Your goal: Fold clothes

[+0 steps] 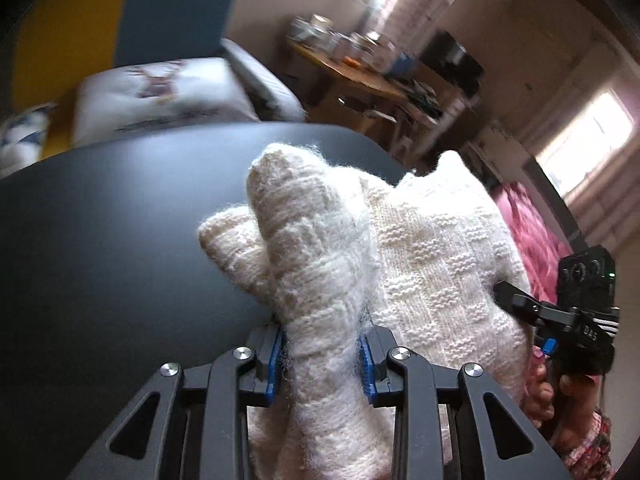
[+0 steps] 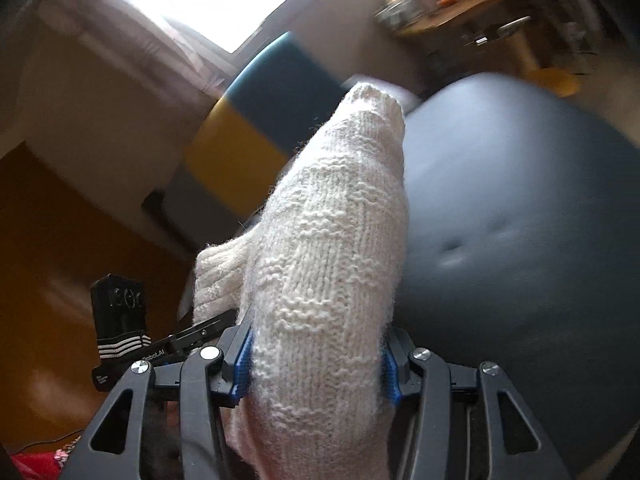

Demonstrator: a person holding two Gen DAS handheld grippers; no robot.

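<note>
A cream knitted garment [image 1: 432, 264] hangs above a dark round table [image 1: 120, 220], held up by both grippers. My left gripper [image 1: 320, 364] is shut on a bunched fold of the knit, its blue pads [image 1: 274, 364] pressing both sides. In the right wrist view my right gripper [image 2: 316, 368] is shut on another thick fold of the same cream knit [image 2: 328, 260], blue pads [image 2: 242, 368] against it. The right gripper [image 1: 560, 312] shows at the right edge of the left wrist view, a hand [image 1: 560, 392] around its handle. The left gripper's body [image 2: 132, 332] appears at lower left of the right view.
The dark table [image 2: 520, 220] fills the space beneath. Behind it stand a yellow and teal cushion [image 1: 120, 20] and a white printed pillow [image 1: 168, 92]. A cluttered wooden desk [image 1: 360, 76] is further back. A pink cloth [image 1: 532, 236] lies at the right.
</note>
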